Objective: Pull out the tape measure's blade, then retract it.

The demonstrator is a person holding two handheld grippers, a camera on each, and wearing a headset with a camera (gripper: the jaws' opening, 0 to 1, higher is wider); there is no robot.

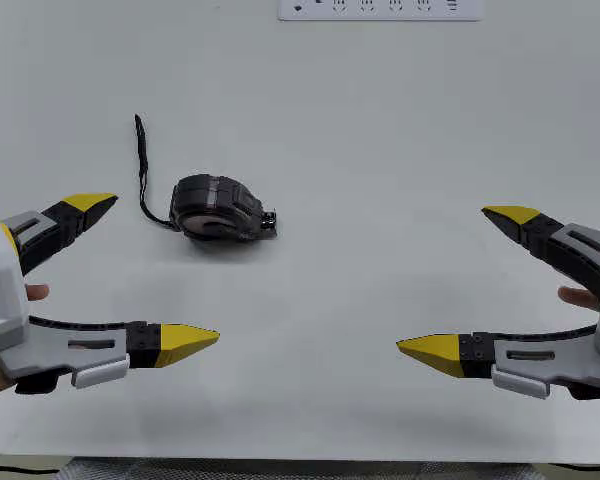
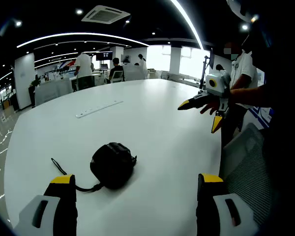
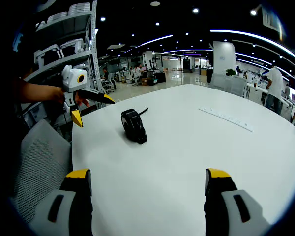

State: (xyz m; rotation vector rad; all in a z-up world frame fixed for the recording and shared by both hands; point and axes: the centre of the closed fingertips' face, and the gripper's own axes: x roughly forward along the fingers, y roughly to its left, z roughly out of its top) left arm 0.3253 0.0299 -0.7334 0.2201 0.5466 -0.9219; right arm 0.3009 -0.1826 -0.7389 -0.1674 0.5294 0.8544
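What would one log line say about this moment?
stage: not started | black round tape measure: untouched on white table | left tool: open | right tool: open

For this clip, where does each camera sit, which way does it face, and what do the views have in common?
Head view: on the headset, looking down at the white table; left gripper, right gripper and the person's fingertips show, jaws open.
Left gripper view: on the left gripper, facing across the table toward the right gripper and the person's torso.
Right gripper view: on the right gripper, facing the left gripper and an arm.
Shared: all three see the tape measure.
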